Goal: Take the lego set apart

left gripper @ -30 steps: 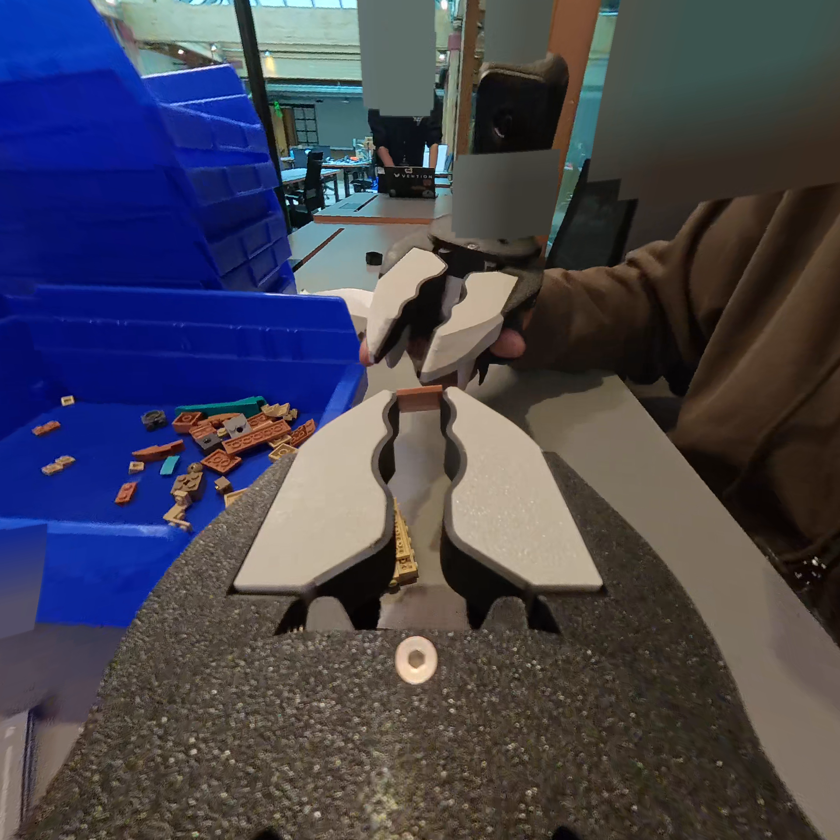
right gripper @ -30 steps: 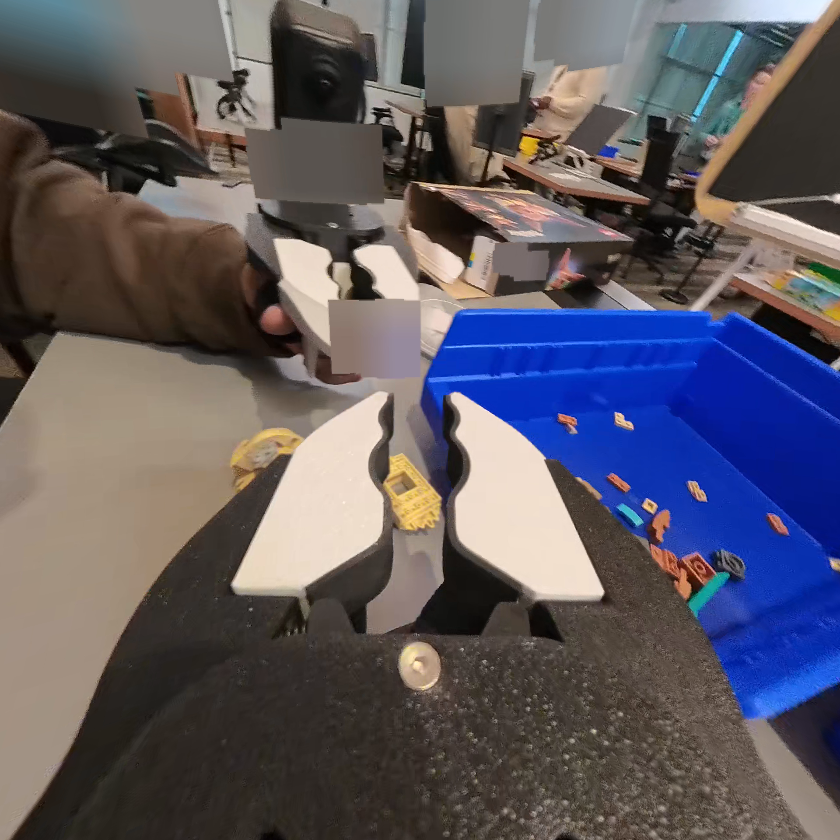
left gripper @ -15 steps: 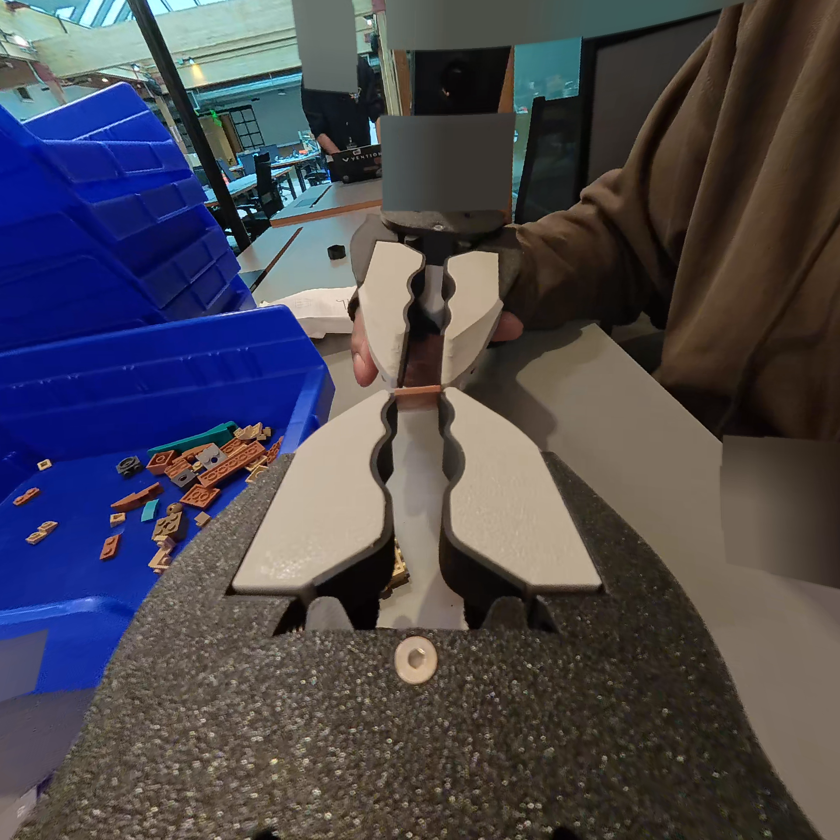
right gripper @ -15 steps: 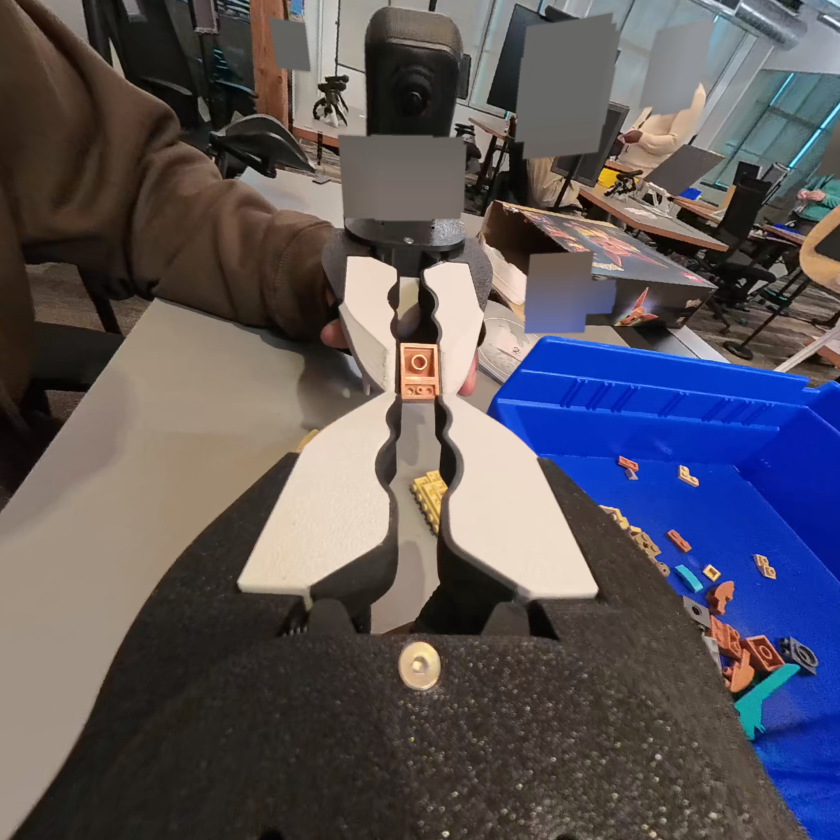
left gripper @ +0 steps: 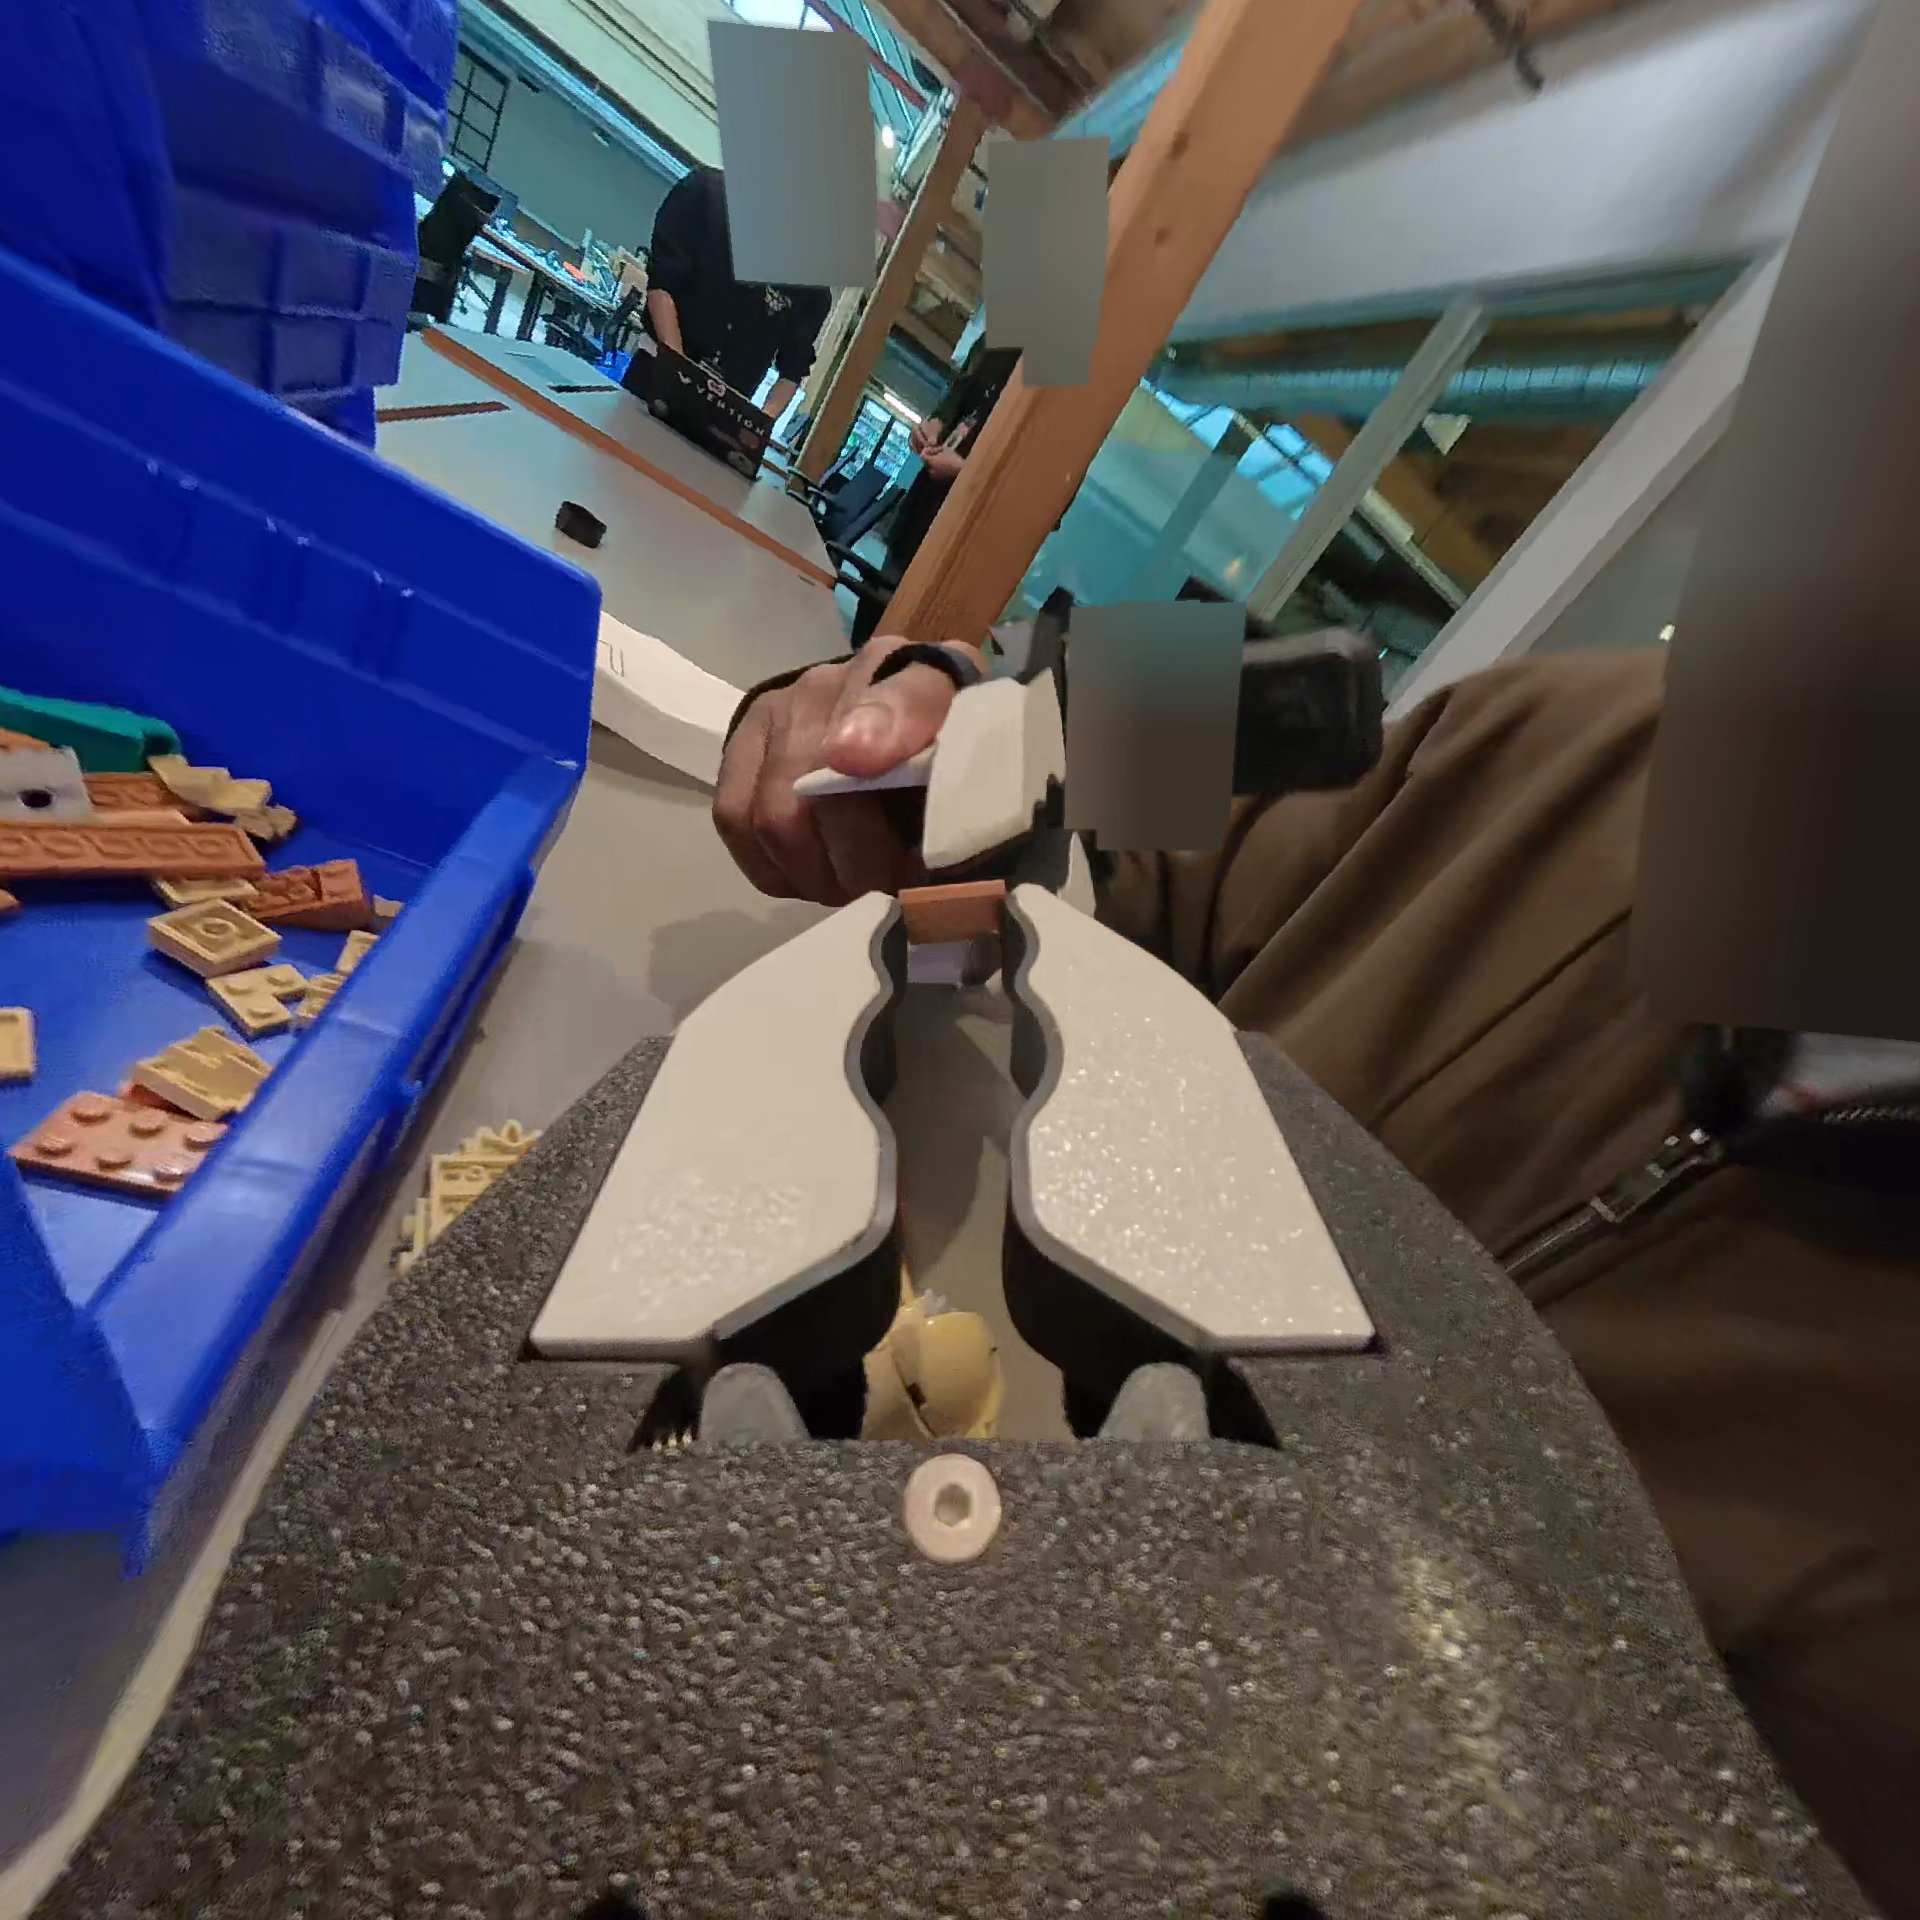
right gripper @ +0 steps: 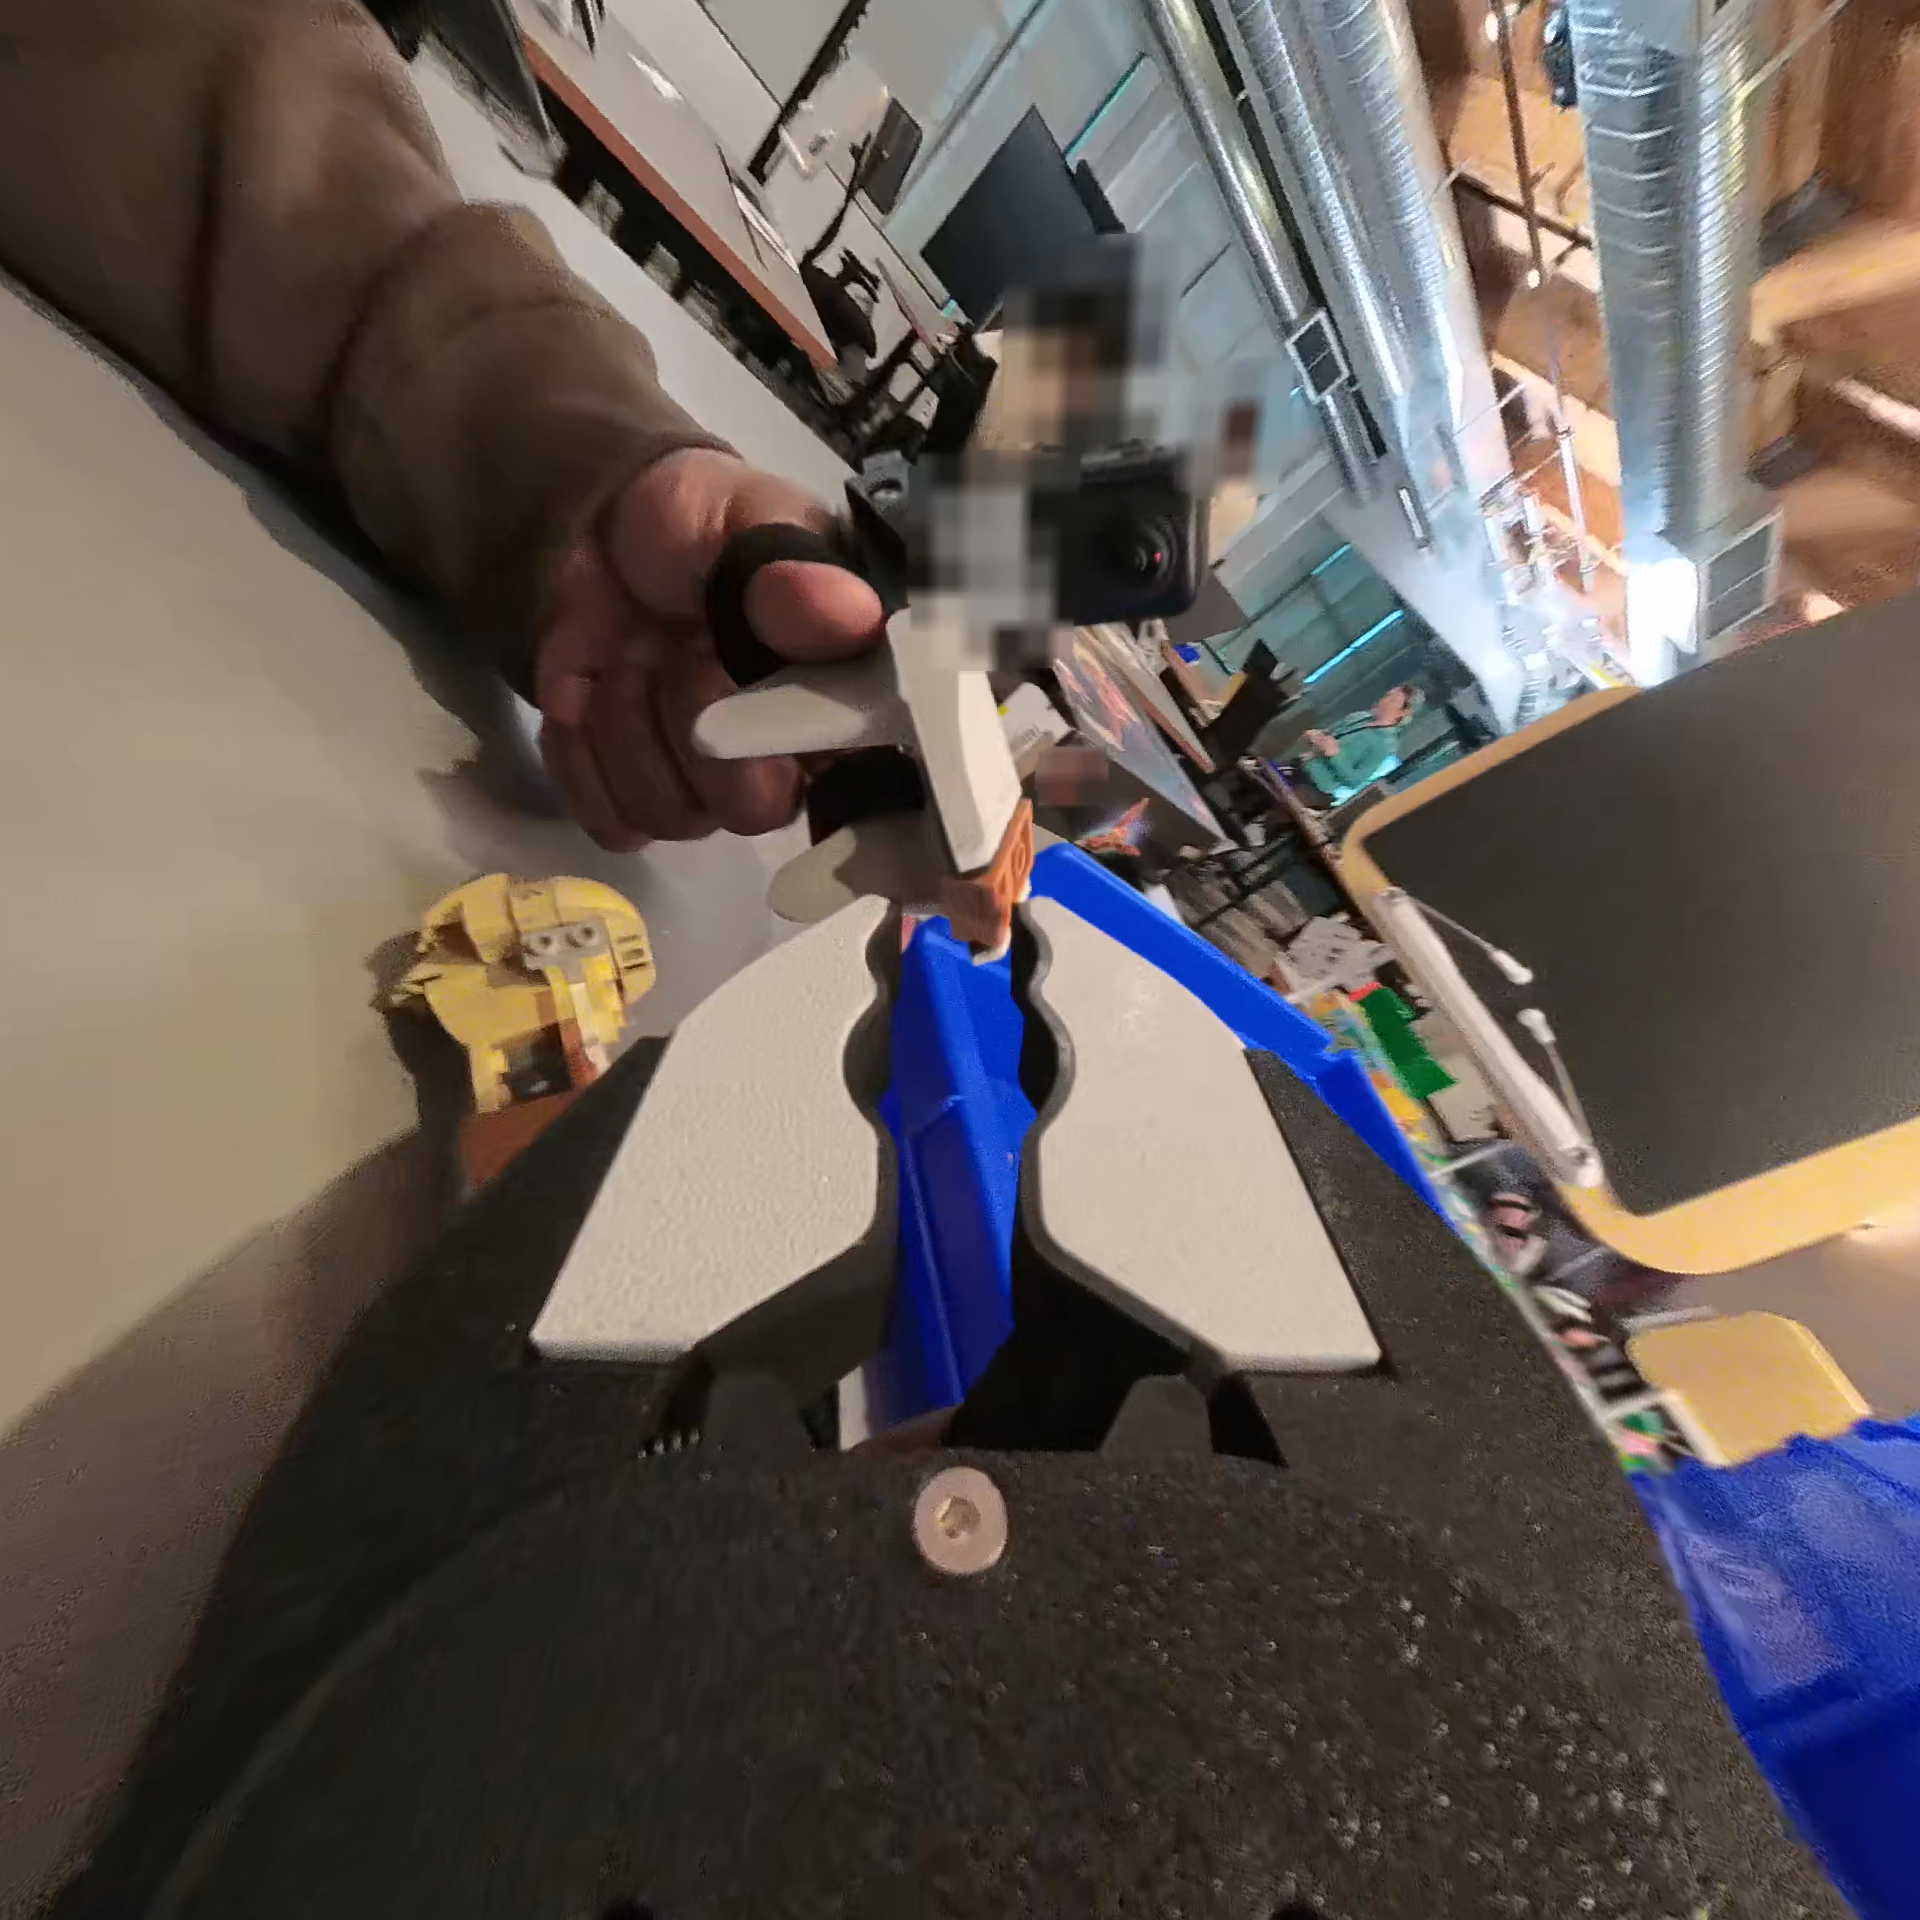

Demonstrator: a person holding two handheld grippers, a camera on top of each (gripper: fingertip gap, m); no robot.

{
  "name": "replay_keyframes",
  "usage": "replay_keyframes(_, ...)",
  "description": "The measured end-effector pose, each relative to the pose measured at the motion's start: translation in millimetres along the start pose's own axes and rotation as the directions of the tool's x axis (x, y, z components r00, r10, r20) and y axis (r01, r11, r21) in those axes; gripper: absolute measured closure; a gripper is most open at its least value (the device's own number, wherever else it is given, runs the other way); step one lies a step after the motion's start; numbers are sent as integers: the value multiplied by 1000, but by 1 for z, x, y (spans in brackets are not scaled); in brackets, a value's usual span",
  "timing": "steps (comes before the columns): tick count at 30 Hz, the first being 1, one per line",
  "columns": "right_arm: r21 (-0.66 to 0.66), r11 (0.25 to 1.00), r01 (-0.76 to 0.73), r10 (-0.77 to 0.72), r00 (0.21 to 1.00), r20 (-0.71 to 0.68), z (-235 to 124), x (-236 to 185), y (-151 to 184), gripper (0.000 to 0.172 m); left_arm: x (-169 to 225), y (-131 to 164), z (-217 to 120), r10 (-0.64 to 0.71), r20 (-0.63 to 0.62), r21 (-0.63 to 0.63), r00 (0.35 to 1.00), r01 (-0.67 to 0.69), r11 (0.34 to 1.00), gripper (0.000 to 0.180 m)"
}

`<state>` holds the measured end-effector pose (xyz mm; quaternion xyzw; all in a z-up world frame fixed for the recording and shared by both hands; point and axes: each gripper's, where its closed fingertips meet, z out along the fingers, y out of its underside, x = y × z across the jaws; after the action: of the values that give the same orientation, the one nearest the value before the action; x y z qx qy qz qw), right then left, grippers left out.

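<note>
My left gripper (left gripper: 953, 902) is shut on a small brown plate (left gripper: 951, 920), pinched by its edges at the fingertips. The right wrist view shows the same plate (right gripper: 992, 883) held by the left gripper's fingers (right gripper: 966, 769), which are rolled onto their side. My right gripper (right gripper: 958, 912) is open just in front of it. The plate's end reaches between its tips close to the right pad (right gripper: 1049, 935), with a clear gap to the left pad. The right gripper (left gripper: 935, 790) also shows in the left wrist view, rolled over in a hand just beyond the plate.
A blue bin (left gripper: 312, 623) with several loose brown and tan bricks stands at the left on the grey table (left gripper: 644, 831). A yellow-tan brick model (right gripper: 530, 977) sits on the table by the bin (right gripper: 1143, 935). A brown sleeve (left gripper: 1455, 935) fills the right. Only a small space, under 4 cm, lies between the two pairs of fingers.
Both grippers have rolled and tilted, staying tip to tip. The right gripper's jaws, close together at the brown plate half a second ago, have widened. The left gripper keeps the plate.
</note>
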<state>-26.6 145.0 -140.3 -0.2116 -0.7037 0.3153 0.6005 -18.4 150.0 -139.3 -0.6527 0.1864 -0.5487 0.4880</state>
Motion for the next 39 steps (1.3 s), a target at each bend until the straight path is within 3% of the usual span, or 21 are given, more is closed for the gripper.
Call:
replay_keyframes(6, -73, 995, 65, -71, 994, -87, 6, 4, 9, 160, -3, 2, 4, -102, -17, 17, 995, 103, 995, 164)
replay_keyframes(19, -70, 996, 53, -62, 989, -132, 5, 11, 9, 162, -7, -7, -4, -92, 13, 47, 996, 91, 995, 160)
replay_keyframes(23, -60, 998, 34, -40, 994, -101, 5, 7, 10, 160, -4, -6, -3, -18, 20, 29, 1000, 17, 999, 165)
replay_keyframes(26, -46, 995, -93, 94, 995, 13, 3, -1, 11, 150, -6, -2, -4, 165, 96, -51, 982, -161, 986, 164)
replay_keyframes(28, -55, 981, -188, 191, 979, 72, 1, -3, 14, 144, -10, 4, -7, 358, 153, -164, 921, -334, 928, 165)
replay_keyframes(31, -69, 957, -281, 288, 949, 127, -1, -5, 15, 144, -11, 11, -10, 596, 159, -307, 787, -534, 788, 164)
replay_keyframes(34, -98, 957, -273, 286, 944, 164, 0, -12, 17, 144, -7, 16, -8, 711, 126, -377, 692, -630, 679, 164)
replay_keyframes(39, -135, 956, -260, 285, 933, 221, 1, -25, 19, 144, -2, 29, -2, 807, 49, -440, 589, -712, 547, 164)
